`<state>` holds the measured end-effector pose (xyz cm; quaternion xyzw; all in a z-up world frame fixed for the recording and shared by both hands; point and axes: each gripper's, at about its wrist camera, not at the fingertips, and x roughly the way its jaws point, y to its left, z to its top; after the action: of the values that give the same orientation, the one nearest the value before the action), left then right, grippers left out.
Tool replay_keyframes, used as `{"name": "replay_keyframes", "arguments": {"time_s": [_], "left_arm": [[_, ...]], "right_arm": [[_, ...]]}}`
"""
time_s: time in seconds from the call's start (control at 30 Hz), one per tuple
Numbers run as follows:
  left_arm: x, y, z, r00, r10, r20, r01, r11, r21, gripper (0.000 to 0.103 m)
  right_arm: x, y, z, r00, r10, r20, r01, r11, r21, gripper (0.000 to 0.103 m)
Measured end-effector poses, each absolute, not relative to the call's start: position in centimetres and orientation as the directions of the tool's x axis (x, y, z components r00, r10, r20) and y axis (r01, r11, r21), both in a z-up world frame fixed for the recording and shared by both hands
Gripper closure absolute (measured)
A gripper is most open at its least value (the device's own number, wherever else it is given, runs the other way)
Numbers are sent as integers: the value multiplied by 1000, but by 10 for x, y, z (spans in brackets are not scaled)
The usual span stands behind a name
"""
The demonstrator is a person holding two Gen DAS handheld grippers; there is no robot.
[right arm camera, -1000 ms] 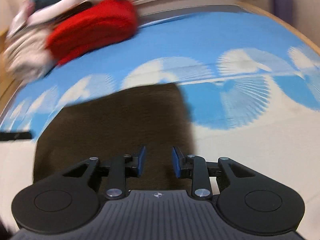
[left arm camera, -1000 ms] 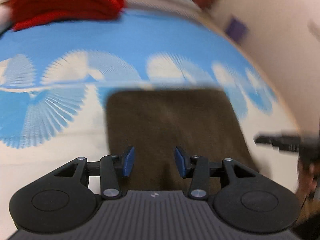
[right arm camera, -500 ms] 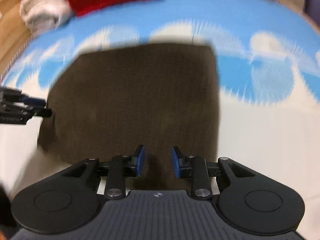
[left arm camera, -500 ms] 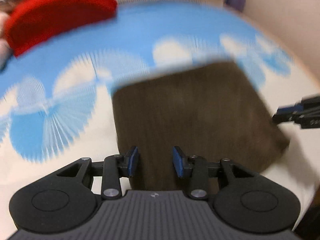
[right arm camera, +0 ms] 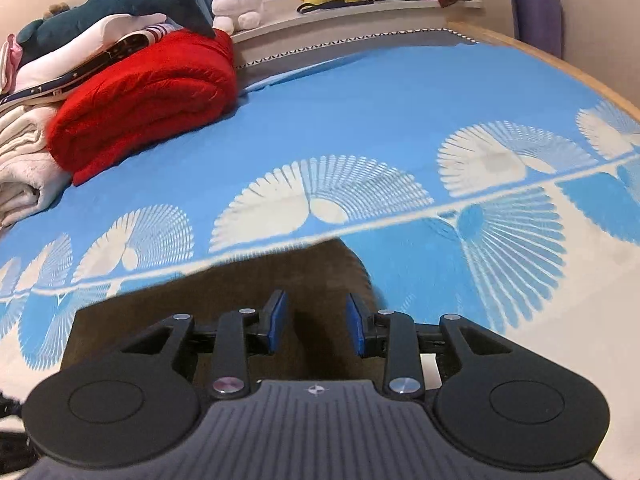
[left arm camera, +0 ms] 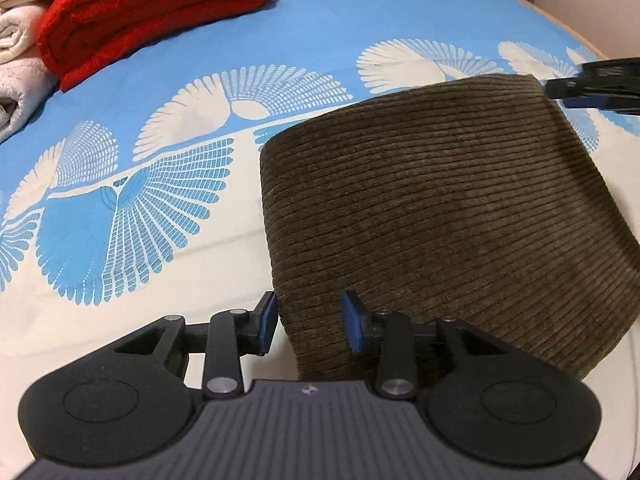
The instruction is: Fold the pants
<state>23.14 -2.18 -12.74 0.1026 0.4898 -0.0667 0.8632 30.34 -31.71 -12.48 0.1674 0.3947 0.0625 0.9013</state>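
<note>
While both grippers sit low over the bedspread (left arm camera: 360, 12):
pants (left arm camera: 440, 208): brown corduroy, folded flat, centre to 3 o'clock in left view
left gripper (left arm camera: 308, 328): jaws have just been closing, near-left pants corner between pads, not pinched
right gripper (right arm camera: 316, 326): jaws apart, above pants, nothing gripped
red blanket (right arm camera: 148, 96): 10 o'clock

Bare bedspread (right arm camera: 360, 112) beside red blanket (right arm camera: 144, 96)
</note>
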Motion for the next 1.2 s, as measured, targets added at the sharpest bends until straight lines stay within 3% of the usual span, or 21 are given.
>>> {"name": "replay_keyframes", "arguments": {"time_s": [0.1, 0.13, 0.47, 0.67, 0.87, 1.07, 1.2], "left_arm": [[233, -26, -126, 512, -17, -859, 220, 969, 112, 63], [232, -27, -124, 511, -15, -859, 220, 969, 114, 63], [235, -24, -122, 506, -34, -862, 231, 968, 97, 62], [230, -22, -109, 532, -47, -846, 226, 970, 88, 62], [222, -19, -86, 577, -130, -806, 238, 971, 14, 62], [204, -23, -96, 522, -168, -836, 287, 958, -13, 62], [185, -33, -130, 406, -58, -912, 310, 948, 78, 55]], "right_arm": [[324, -305, -129, 666, 167, -727, 50, 962, 267, 69], [331, -305, -136, 650, 141, -747, 75, 966, 248, 64], [356, -301, -160, 600, 107, -793, 145, 960, 239, 63], [331, -315, -135, 669, 107, -735, 160, 946, 283, 60], [274, -318, -90, 704, 168, -690, 17, 967, 254, 51], [203, -321, -93, 605, 228, -763, -53, 968, 247, 49], [171, -314, -137, 417, 209, -885, -54, 977, 205, 39]]}}
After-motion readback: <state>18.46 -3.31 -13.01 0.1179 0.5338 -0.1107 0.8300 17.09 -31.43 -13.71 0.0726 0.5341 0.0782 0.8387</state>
